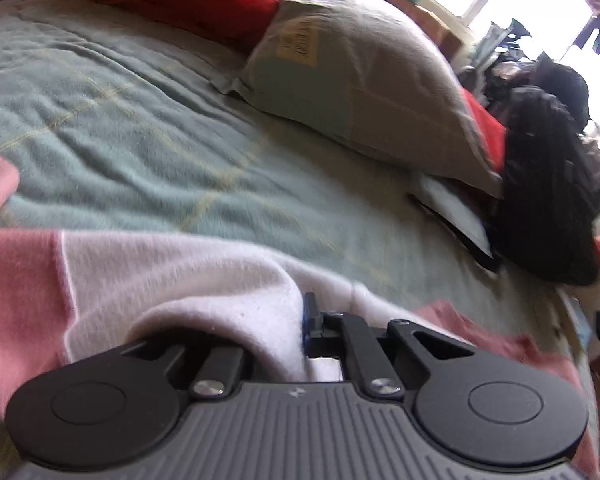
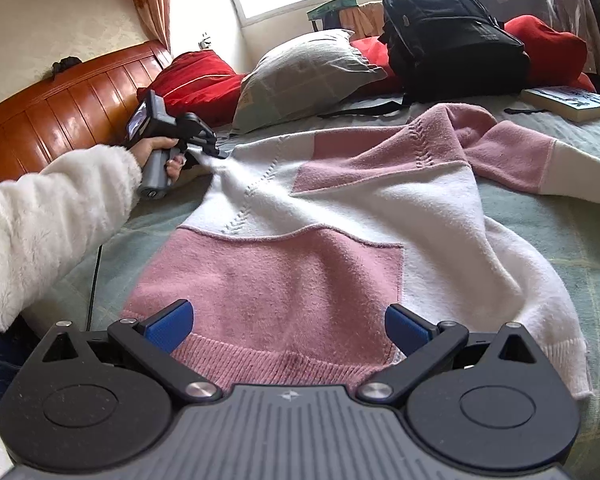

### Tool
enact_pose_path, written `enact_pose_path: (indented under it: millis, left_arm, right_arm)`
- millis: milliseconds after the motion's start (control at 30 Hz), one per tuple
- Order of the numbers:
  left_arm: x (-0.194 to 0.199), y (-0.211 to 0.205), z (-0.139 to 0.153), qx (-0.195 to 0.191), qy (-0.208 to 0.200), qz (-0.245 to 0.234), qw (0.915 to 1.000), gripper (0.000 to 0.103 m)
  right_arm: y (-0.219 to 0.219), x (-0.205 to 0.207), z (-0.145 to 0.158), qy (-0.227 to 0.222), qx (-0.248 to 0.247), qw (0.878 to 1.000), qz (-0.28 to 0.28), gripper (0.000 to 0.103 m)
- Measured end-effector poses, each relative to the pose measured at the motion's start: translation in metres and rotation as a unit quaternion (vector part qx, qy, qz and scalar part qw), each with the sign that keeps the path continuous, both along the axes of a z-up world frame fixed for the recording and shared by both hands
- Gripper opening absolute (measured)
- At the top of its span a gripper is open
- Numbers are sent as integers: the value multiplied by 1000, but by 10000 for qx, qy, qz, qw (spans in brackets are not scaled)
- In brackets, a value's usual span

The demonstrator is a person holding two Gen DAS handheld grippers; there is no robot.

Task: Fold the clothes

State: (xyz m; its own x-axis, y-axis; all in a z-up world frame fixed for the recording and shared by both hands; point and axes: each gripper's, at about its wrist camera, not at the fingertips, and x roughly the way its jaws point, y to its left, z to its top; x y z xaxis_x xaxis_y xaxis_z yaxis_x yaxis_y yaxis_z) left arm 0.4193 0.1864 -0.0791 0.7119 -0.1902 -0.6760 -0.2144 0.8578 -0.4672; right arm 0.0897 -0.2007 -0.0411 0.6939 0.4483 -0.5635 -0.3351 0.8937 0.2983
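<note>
A pink and white knit sweater (image 2: 340, 208) lies spread on the green bedspread (image 2: 560, 216), hem toward me, one sleeve (image 2: 532, 160) stretched to the right. My left gripper (image 1: 300, 324) is shut on a white fold of the sweater (image 1: 220, 280); in the right wrist view it (image 2: 210, 148) pinches the sweater's far left edge near the shoulder. My right gripper (image 2: 288, 324) is open, its blue pads (image 2: 168, 324) spread just above the pink ribbed hem (image 2: 284, 364), holding nothing.
A grey pillow (image 2: 304, 72), red cushions (image 2: 196, 80) and a black backpack (image 2: 452, 40) sit at the bed's far side. A book (image 2: 572, 100) lies at the right. The wooden headboard (image 2: 60, 108) is at the left.
</note>
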Motion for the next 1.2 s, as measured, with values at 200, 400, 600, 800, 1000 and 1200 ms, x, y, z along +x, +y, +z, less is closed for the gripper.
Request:
enact_pose_path:
  millis: [200,400,600,800,1000,1200]
  left_arm:
    - [-80,-11,8,-143,88,-719,9973,23]
    - [-152,-23,4,296,327,-1136,9925,36]
    - [-181,-6,6,185,373,-1023,9939,40]
    - [-187,-17,3,-213,144,-1346,9906,42]
    - [-153,-21,23,-335,-262,-1476,9881,42]
    - [-88,-28,44,193,-451,-1535,9869,42]
  right_arm:
    - [6,-15,13,-188,150,9995,199,103]
    - [16,-33,25,-330,217,9982,443,103]
    - [31,-50,35,-468,203,9967,625,103]
    - [37,-59,35,-432,134,9972,590,103]
    - [40,-57,35,-440,-27,9976,540,103]
    - [36,-38,27,-322,-91,9985,422,103]
